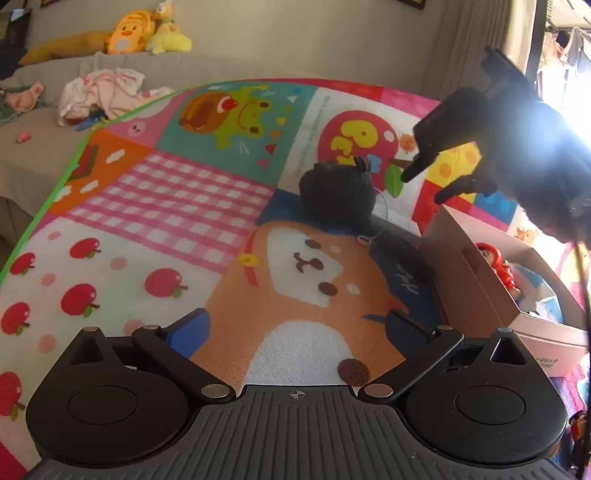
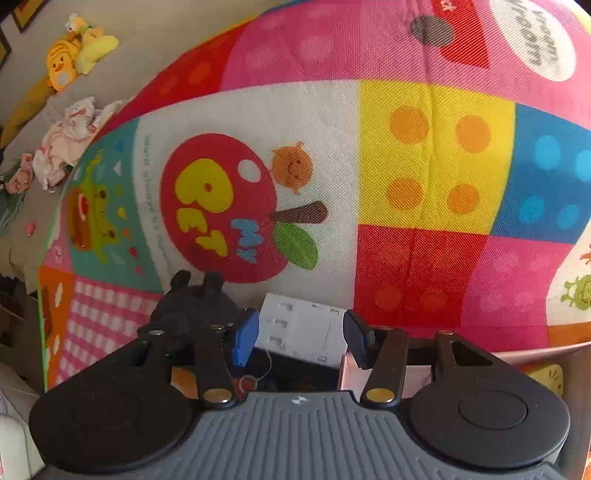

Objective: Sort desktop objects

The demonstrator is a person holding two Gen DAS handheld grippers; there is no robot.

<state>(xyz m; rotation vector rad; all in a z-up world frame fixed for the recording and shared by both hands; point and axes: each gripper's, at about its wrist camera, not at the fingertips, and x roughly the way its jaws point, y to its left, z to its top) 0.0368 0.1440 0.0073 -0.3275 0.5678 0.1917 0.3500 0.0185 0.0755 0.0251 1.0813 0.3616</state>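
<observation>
Right hand-held gripper (image 2: 299, 334) jaws apart, empty, over white plastic piece (image 2: 301, 328) on mat (image 2: 436, 158) beside box (image 1: 476, 273); left hand-held gripper (image 1: 295, 328) apart; piece probably light, stiff; grip its side edges.

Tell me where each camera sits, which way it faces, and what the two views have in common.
Left wrist: sits on the left gripper, facing forward and down over the play mat; its own open fingers show below, the right gripper hangs upper right above the cardboard box.
Right wrist: sits on the right gripper, looking close along the mat; its open fingers frame a white plastic piece.
Shared: the mat, the black plush toy, and the yellow plush toys behind.
</observation>
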